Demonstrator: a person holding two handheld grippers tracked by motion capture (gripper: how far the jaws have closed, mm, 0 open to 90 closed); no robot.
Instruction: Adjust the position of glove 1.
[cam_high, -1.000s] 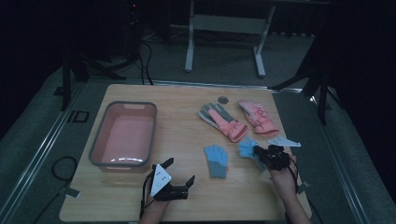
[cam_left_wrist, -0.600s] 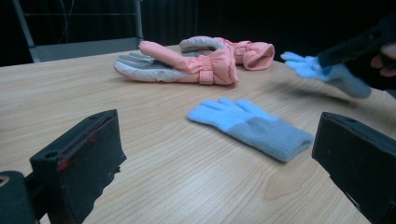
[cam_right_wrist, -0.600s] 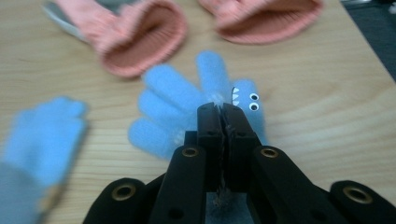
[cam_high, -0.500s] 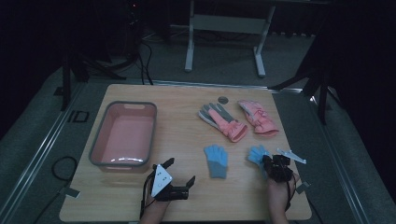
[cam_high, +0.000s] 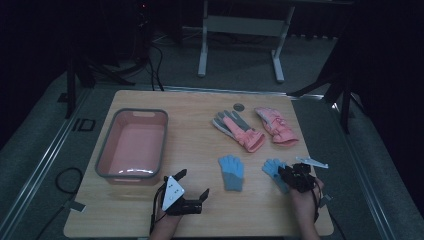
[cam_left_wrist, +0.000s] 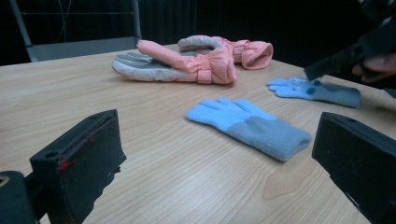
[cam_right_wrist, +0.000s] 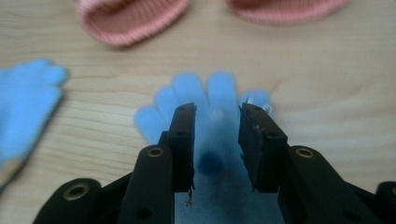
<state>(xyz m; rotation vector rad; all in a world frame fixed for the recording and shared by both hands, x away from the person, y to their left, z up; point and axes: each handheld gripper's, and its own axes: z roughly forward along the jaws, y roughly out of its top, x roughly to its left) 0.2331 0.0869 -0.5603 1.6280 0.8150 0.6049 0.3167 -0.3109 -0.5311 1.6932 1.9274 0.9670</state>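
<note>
Right gripper (cam_high: 289, 174): jaws partly spread, straddling the right blue glove (cam_right_wrist: 215, 140) near the table's (cam_high: 200, 145) right front; nothing pinched yet.
Left gripper (cam_high: 192, 192): jaws wide apart, empty, resting near the front edge.
Other blue glove (cam_high: 231, 171): flat, mid-table.
Step advice: lower squarely, pinch the knit mid-palm, lift without dragging.
Pink gloves (cam_high: 255, 129): far side.
Tub (cam_high: 132, 145): empty.
Writing: "ID" marking beside the table's left edge.

black left gripper (cam_high: 192, 192), brass rivets - cabled
</note>
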